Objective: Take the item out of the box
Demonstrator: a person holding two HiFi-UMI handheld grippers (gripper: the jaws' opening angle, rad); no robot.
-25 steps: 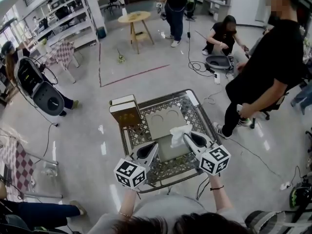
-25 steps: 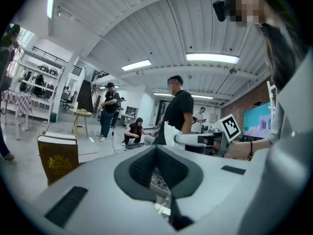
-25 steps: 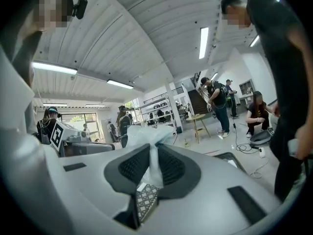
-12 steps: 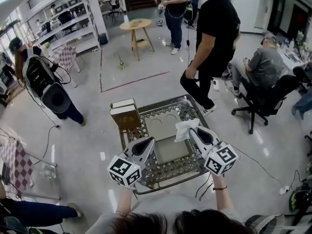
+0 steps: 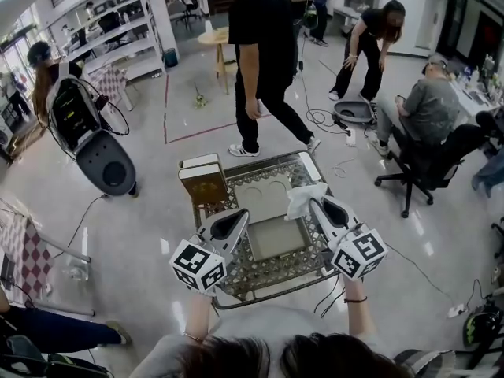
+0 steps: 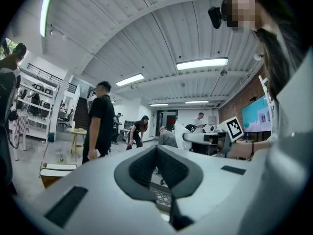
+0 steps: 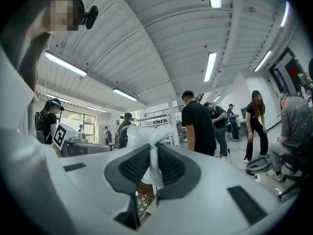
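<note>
An open workroom with a pale glossy floor (image 5: 157,172) is shown, with several people (image 5: 264,46) standing or seated across the upper half of the head view. A table (image 5: 264,278) with an ornate metal lattice top occupies the lower centre of that frame. On the table, the box (image 5: 274,239) is seen open as a shallow grey tray, with a pale flap (image 5: 260,195) bearing round cut-outs lying directly above it in the frame. A brown carton (image 5: 203,181) stands at the table's upper-left corner. The item (image 5: 303,199), white and crumpled, is pinched in the right gripper (image 5: 315,205) and is held clear of the tray, above its upper-right corner. The left gripper (image 5: 242,213) is pressed together with nothing in it and is held over the tray's left edge. The item is judged to be very light, soft and limp, like thin film or tissue; it is not expected to break, but it may tear or slide out of a loose pinch. Hold is best taken on a gathered fold, as is done here, not on a single loose edge. The box and the table layout are shown only in the head view. The contact of the pads on the fold is shown only in the right gripper view, where the item bulges above the jaws against the ceiling. The closed, empty jaws of the left gripper are confirmed only in the left gripper view.
</note>
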